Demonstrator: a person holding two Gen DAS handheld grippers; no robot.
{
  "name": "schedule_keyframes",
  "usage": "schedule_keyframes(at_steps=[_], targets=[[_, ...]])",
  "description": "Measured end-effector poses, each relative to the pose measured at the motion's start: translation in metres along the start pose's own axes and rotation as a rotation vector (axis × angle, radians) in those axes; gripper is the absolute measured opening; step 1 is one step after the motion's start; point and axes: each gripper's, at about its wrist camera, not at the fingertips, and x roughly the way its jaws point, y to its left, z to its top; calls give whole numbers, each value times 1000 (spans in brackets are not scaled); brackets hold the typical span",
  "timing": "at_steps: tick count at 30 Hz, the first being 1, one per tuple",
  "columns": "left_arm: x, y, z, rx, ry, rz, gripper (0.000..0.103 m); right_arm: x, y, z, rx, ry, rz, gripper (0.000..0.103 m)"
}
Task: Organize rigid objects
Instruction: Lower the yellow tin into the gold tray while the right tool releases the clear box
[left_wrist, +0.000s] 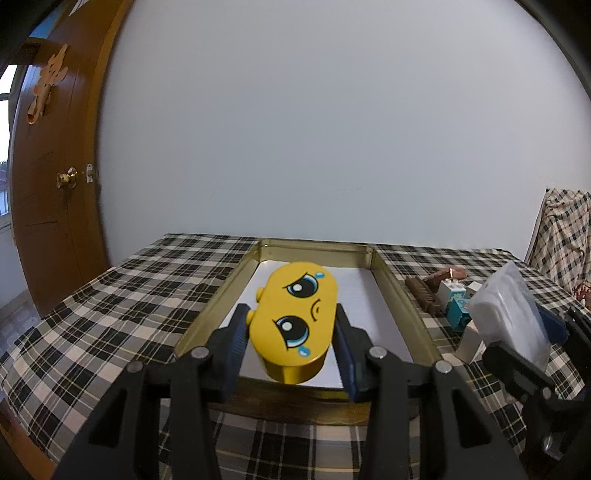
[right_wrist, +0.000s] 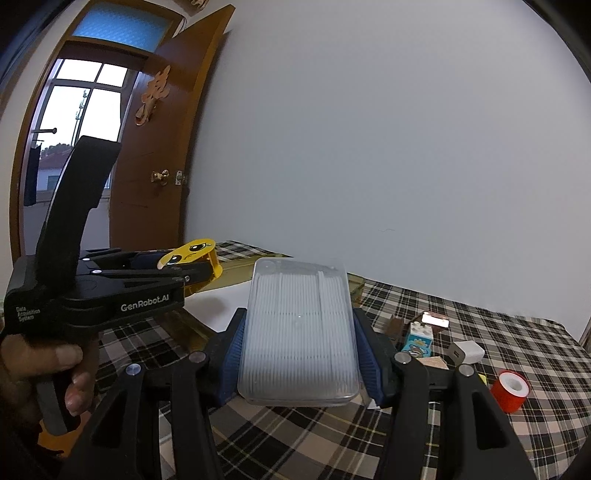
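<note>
Two loads at once above the plaid-covered desk (left_wrist: 110, 295): my left gripper (left_wrist: 291, 343) has its jaws clamped on the long sides of a yellow crying-face box (left_wrist: 295, 317), held clear above the near end of the gold tray (left_wrist: 218, 295), whose floor is lined white. My right gripper (right_wrist: 299, 343) has its jaws closed on the two long edges of a clear case of white sticks (right_wrist: 299, 325), just to the right of the tray and off the cloth.

Both look like light, rigid plastic. The yellow box is glossy with rounded ends, so I judge it could slip or twist unless taken on its flat sides, as it is now. The clear case is smooth and thin-walled; a hard squeeze might flex it, and the edges are the sensible hold.

Both grippers point a little downward, nearly level, toward the far wall. A person's hand (right_wrist: 48, 373) wraps the left gripper's handle. Toy blocks (right_wrist: 419, 339), a white charger (right_wrist: 467, 352) and a red tape roll (right_wrist: 511, 389) wait on the cloth to the right.
</note>
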Motion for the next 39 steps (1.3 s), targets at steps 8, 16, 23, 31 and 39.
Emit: schedule_keyframes(at_steps=[8,16,23,31,39], targets=[[13,13,15,13,74,5,43,14,-9,11,58,49,72,57],[50,12,49,51,198,-59,43,47,-20,55,93,108,135,57],[95,14,75,75,295,-55,43,108,-28,74,109,222,154,57],[145,20,89,106,425,-39,43,179,-41,64,146,383,151,57],[172,13,87,176,498,10,48,209,-35,55,113,467,169,58]])
